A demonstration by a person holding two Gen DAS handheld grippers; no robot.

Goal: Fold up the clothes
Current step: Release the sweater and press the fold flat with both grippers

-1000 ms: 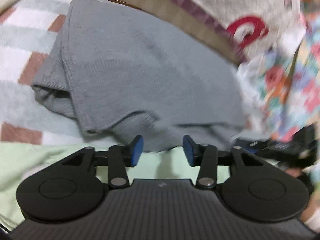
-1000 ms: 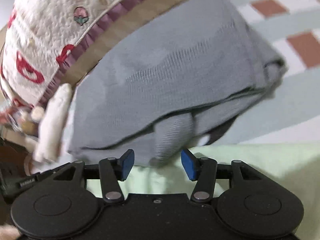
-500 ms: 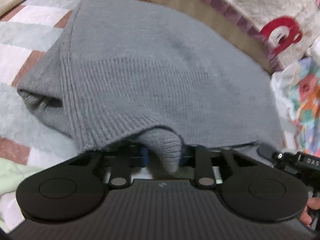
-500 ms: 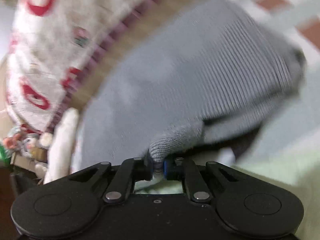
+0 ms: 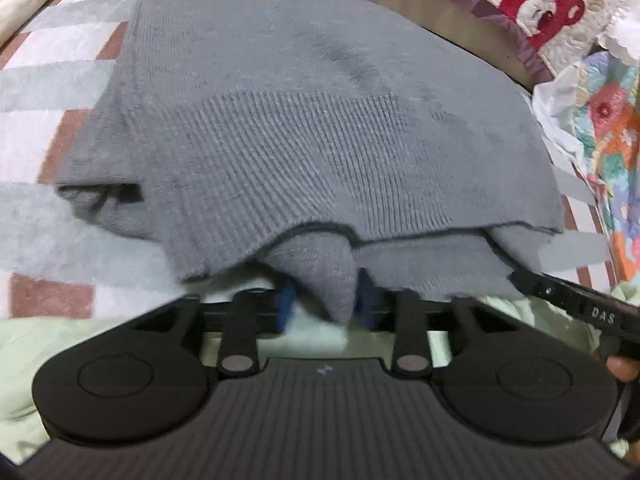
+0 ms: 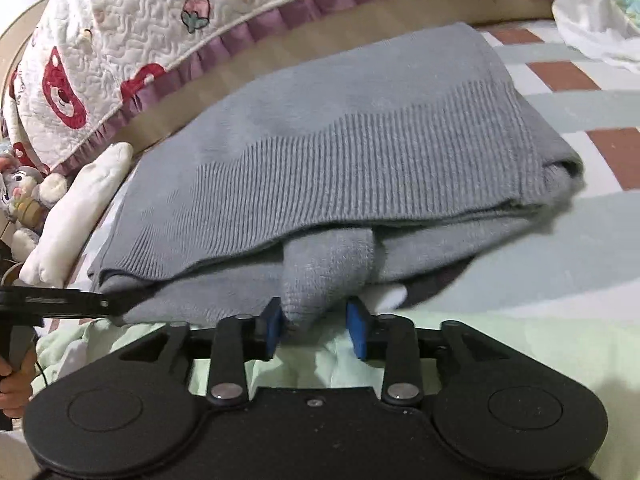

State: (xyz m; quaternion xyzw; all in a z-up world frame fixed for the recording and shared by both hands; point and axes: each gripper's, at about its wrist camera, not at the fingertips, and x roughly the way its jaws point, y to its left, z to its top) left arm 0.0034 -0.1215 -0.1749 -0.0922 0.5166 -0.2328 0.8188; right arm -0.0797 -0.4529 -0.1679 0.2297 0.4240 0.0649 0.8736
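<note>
A grey knit sweater (image 5: 304, 128) lies folded on the checked bed cover, with its ribbed hem on top; it also shows in the right wrist view (image 6: 360, 152). My left gripper (image 5: 326, 306) has its blue pads a little apart around a pinched corner of the sweater's lower layer. My right gripper (image 6: 316, 328) has its pads apart too, with another grey fabric corner (image 6: 324, 280) resting between them, touching the left pad. Each gripper holds at the near edge of the sweater.
A pale green cloth (image 6: 500, 344) lies under both grippers. A quilted white blanket with red bears (image 6: 132, 36) lines the far side. Soft toys (image 6: 28, 196) sit at the left in the right wrist view. A floral cloth (image 5: 608, 128) lies at the right.
Both grippers moved in to the sweater's near edge and closed on fabric corners half a second ago. Now both jaws have widened somewhat, with the fabric still between them.
</note>
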